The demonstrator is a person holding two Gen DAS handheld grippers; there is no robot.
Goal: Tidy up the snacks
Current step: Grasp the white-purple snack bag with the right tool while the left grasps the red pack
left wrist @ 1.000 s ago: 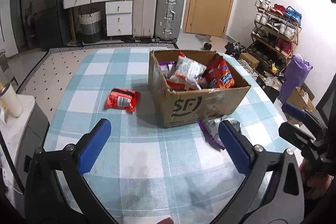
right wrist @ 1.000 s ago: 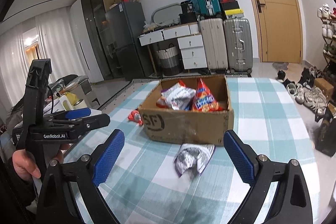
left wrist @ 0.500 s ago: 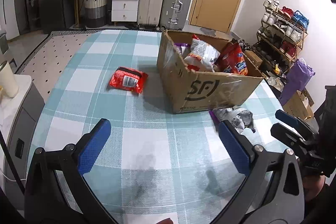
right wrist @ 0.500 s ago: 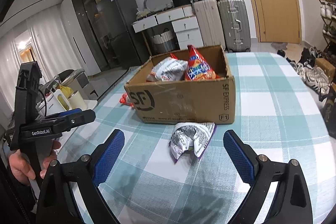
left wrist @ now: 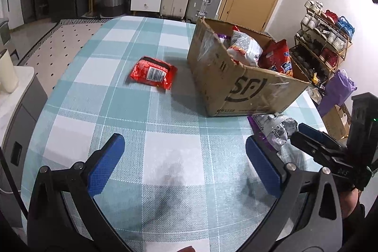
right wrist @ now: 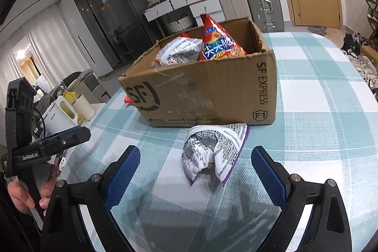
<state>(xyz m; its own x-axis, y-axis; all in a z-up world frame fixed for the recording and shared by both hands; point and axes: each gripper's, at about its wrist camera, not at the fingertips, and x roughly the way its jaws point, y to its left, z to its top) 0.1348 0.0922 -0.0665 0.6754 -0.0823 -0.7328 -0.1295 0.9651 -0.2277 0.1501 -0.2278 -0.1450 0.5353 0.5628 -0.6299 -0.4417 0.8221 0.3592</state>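
Crumpled silver-and-purple foil snack bag (right wrist: 213, 152) lies on the checked woven tablecloth (right wrist: 319, 96), just in front of the cardboard box (right wrist: 212, 91). Box holds a red chip bag (right wrist: 218, 44) upright and a silver bag (right wrist: 177, 52). Flat glossy red packet (left wrist: 153, 72) lies left of box. Right gripper (right wrist: 196, 171) wide open, empty, near the crumpled bag. Left gripper (left wrist: 184, 164) wide open, empty.
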